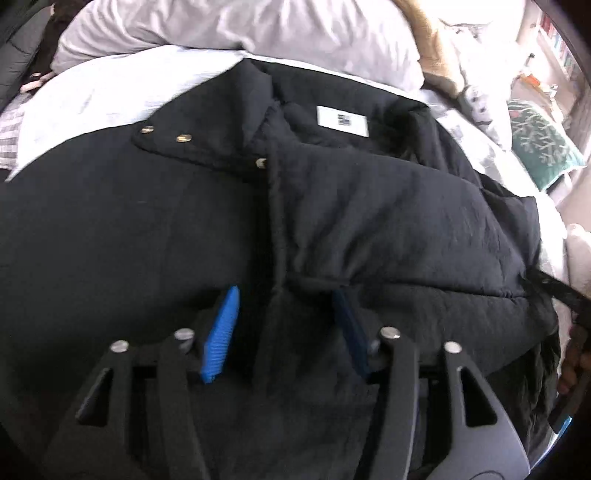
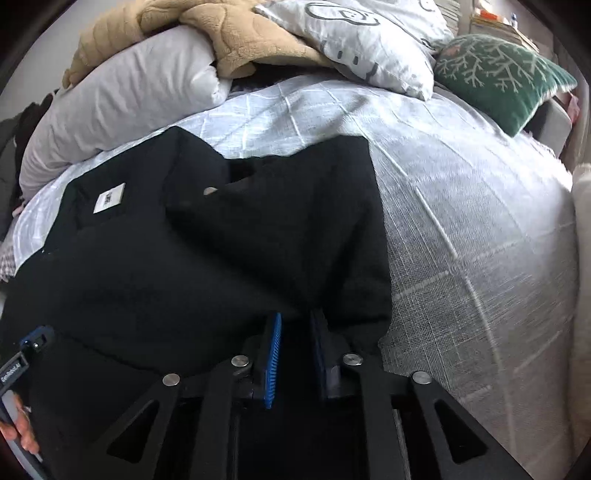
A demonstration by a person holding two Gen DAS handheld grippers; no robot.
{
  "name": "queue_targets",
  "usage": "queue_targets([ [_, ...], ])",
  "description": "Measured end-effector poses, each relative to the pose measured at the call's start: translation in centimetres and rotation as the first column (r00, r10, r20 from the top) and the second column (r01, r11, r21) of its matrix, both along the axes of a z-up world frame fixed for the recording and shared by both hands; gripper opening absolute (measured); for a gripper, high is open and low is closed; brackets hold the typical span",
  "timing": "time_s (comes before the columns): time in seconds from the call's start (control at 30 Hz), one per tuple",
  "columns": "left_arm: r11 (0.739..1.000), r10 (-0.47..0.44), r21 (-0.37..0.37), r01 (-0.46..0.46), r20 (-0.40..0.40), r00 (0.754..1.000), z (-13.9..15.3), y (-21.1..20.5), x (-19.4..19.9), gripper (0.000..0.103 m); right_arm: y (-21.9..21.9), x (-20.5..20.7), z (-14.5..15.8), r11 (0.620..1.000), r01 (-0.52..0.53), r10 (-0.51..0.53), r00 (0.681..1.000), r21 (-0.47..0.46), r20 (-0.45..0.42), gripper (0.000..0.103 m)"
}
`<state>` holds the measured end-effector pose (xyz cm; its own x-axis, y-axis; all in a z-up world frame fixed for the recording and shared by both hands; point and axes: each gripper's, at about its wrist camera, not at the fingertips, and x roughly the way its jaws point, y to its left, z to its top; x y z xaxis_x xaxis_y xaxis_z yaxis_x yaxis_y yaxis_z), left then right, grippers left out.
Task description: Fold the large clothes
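Holding a gripper in each hand, I have both tools angled down at the black padded jacket [image 1: 369, 206], which lies spread across the bed cover [image 2: 461, 206] with its collar toward the pillows. My left gripper [image 1: 284, 299] stands released: its blue pads [image 1: 221, 332] are parted with the jacket's front edge and a ridge of fabric between them, and neither pad presses on the cloth. My right gripper [image 2: 297, 332] is clenched on the jacket: its blue pads [image 2: 272, 360] sit close together with a fold of the black fabric pinched between them, near the garment's right-hand edge beside the bare bed cover. The white label [image 1: 342, 121] shows inside the open collar, and brass snaps [image 1: 181, 138] run along the flap just left of it. In the right wrist view the same label [image 2: 109, 198] lies at the far left of the jacket. A white pillow [image 2: 122, 99] lies at the head of the bed with a tan plush blanket [image 2: 229, 33] on top of it, a printed white cushion [image 2: 369, 40] beside that, and a green patterned cushion [image 2: 498, 77] farther right. My other hand [image 2: 22, 432] shows at the lower left edge of the right wrist view
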<state>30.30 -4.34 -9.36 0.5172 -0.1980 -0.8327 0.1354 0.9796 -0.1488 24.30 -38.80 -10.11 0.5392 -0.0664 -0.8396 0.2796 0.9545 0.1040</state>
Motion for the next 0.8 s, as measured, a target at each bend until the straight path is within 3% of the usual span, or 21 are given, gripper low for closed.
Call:
queue_targets([
  [0.13,0.999,0.024,0.030,-0.023,-0.027,0.999,1.1,0.7,-1.0,0.073,0.9,-0.7,1.9,0.998,-0.009,0.010,1.000,0.060,-0.006,0.057],
  [0.23,0.997,0.042,0.063,-0.039,-0.048,0.998,1.8,1.4,-2.1,0.077,2.2,-1.8,3.3,0.998,-0.032,0.033,0.999,0.049,-0.020,0.066],
  [0.47,0.994,0.081,0.080,-0.072,-0.106,0.991,4.8,5.6,-4.4,0.082,5.0,-4.2,5.7,0.997,-0.077,0.076,0.993,-0.010,-0.089,0.075],
  [0.63,0.984,0.180,0.031,-0.177,-0.144,0.973,7.1,10.8,-6.2,0.082,6.9,-5.1,7.0,0.996,-0.086,0.088,0.989,0.022,-0.120,0.082],
  [0.8,0.964,0.263,-0.002,-0.267,-0.181,0.948,8.2,16.6,-8.6,0.083,9.6,-5.8,7.6,0.988,-0.133,0.144,0.977,0.077,-0.155,0.083],
])
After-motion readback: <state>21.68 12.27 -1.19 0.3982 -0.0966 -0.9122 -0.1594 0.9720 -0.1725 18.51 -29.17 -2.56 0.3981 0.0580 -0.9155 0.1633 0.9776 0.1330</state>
